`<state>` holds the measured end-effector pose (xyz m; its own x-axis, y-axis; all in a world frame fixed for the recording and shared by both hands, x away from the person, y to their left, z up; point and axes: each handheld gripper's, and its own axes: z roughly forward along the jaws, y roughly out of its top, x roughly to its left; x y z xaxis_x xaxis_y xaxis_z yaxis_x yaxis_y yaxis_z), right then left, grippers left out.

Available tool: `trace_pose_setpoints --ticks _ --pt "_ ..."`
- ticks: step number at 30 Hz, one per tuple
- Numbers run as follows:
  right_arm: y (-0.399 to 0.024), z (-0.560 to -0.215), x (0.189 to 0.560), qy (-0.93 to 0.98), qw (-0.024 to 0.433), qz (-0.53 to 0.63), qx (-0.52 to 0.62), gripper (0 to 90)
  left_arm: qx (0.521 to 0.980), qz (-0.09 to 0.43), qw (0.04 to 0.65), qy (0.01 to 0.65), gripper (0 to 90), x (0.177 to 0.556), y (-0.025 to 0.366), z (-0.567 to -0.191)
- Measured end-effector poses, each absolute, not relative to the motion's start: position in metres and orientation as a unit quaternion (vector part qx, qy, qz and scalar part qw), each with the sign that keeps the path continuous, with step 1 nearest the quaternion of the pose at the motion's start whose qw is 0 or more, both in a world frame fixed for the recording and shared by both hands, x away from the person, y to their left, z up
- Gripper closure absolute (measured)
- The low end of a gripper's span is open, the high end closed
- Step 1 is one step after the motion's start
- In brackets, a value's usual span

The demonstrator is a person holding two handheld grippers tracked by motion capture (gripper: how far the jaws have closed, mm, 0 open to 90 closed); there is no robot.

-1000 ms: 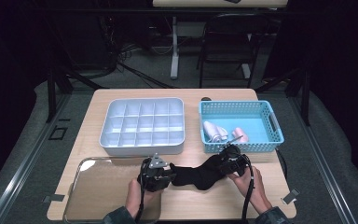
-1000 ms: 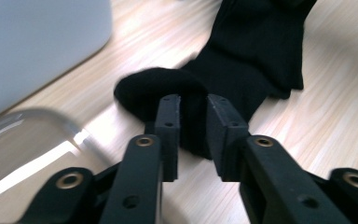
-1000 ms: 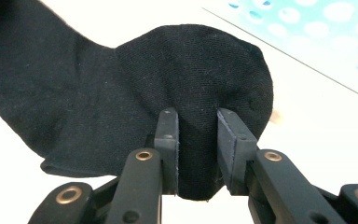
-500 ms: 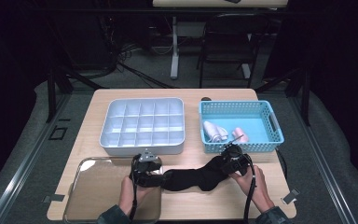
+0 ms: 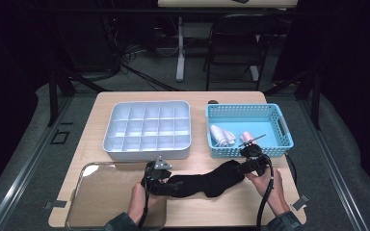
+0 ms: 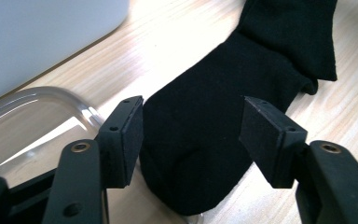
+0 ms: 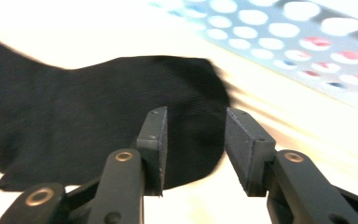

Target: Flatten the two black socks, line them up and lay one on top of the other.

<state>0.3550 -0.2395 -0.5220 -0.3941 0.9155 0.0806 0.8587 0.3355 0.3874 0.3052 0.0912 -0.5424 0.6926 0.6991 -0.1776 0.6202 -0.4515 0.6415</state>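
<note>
A black sock [image 5: 207, 180] lies stretched out flat on the wooden table near its front edge. My left gripper [image 5: 171, 185] is at the sock's left end. In the left gripper view its jaws [image 6: 193, 109] stand open over the sock [image 6: 205, 149], pads clear of the cloth; they have just been opening. My right gripper [image 5: 241, 168] is at the sock's right end. In the right gripper view its jaws [image 7: 196, 115] are parted above the sock [image 7: 74, 121] with nothing pinched, and they have just been opening further.
A white compartment tray [image 5: 147, 153] stands behind the sock at the left. A blue perforated basket [image 5: 243, 108] holding pale rolled items stands at the right, close to my right gripper. A clear plastic tray [image 5: 106, 197] lies at the front left, beside my left gripper.
Both grippers have let go of the sock and their jaws have parted. The sock now lies longer and flatter. The right gripper has drawn a little to the right.
</note>
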Motion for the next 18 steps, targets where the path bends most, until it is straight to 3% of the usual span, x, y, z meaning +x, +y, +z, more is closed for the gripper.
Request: trace_pose_setpoints --ticks 5,10,15,18 --pt "-0.242 -0.537 0.363 0.813 0.064 0.163 0.556 60.7 0.847 0.055 0.359 0.388 29.1 0.307 0.095 -0.538" --pt "-0.243 -0.541 0.366 0.816 0.061 0.144 0.557 70.1 0.846 0.057 0.36 0.389 17.9 0.308 0.099 -0.537" --pt "-0.244 -0.544 0.369 0.815 0.046 0.141 0.561 83.7 0.847 0.064 0.36 0.385 14.7 0.306 0.098 -0.535" --pt "-0.244 -0.541 0.367 0.811 0.046 0.145 0.566 86.4 0.847 0.062 0.362 0.384 14.1 0.303 0.096 -0.536"
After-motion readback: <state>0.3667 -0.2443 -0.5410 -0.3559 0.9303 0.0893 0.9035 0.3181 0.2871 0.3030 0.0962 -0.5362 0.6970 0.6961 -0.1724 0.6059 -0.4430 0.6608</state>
